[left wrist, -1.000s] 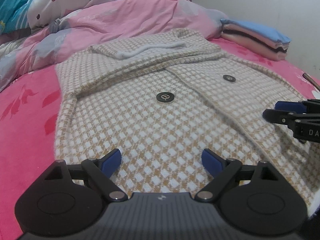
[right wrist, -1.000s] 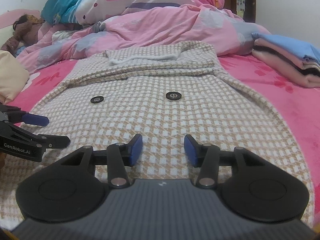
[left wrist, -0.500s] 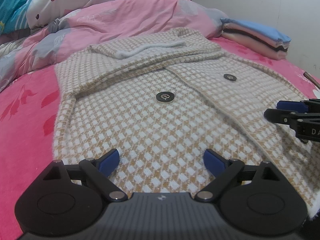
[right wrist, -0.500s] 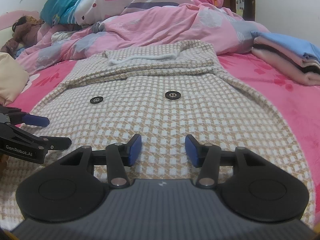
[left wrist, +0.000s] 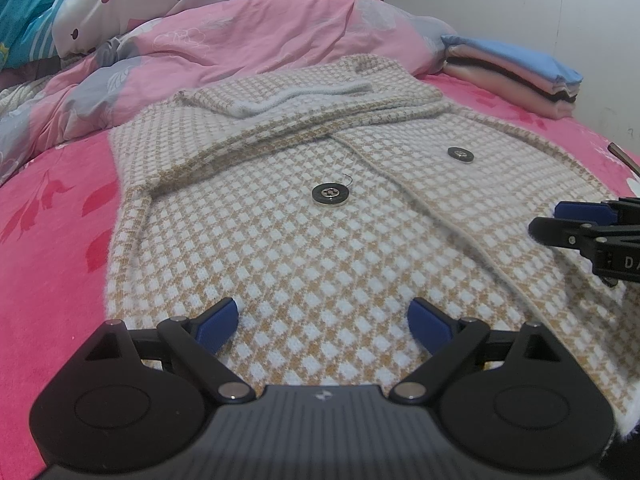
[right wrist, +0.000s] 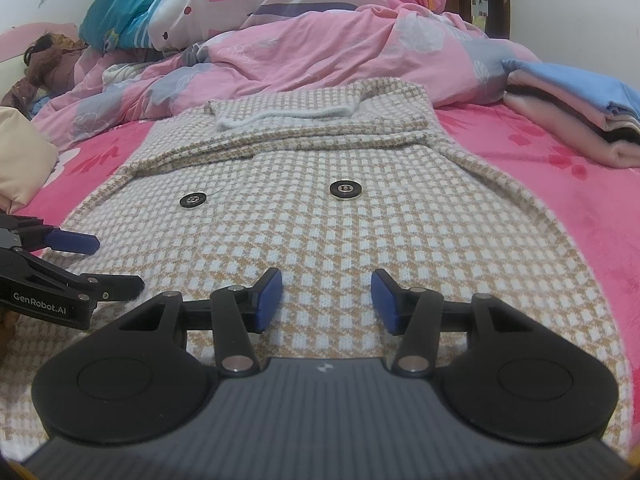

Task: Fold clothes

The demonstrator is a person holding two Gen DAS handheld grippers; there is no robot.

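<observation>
Across the lower half of both wrist views the checked jacket [right wrist: 360,216] lies flat on the pink bedsheet [left wrist: 48,248], front up, sleeves laid across its upper part below the collar. Two dark buttons show mid-frame; the nearer button [left wrist: 330,193] sits just left of the front edge seam in the left wrist view.

Left gripper [left wrist: 323,322]: jaws wide apart, nothing between the blue pads, hovering over the hem area at bottom centre.

Right gripper [right wrist: 326,294]: jaws apart with bare fabric showing in the gap, no cloth pinched. Compared with a second ago the gap is a shade wider; the jaws have just been opening, with nothing between them. Otherwise almost nothing differs: jacket, buttons and both tools sit where they were in the earlier frames.

Folded stack of clothes [left wrist: 516,72] at upper right, against the wall, well apart from the jacket. Rumpled pink duvet [right wrist: 320,52] fills the top of frame behind the collar.

Reading: a pause, both tools free and poised near the hem. Sleeves look already tucked in, so the bottom-to-top fold is probably next, and it is not yet begun. Each tool would need to take a hem corner.
</observation>
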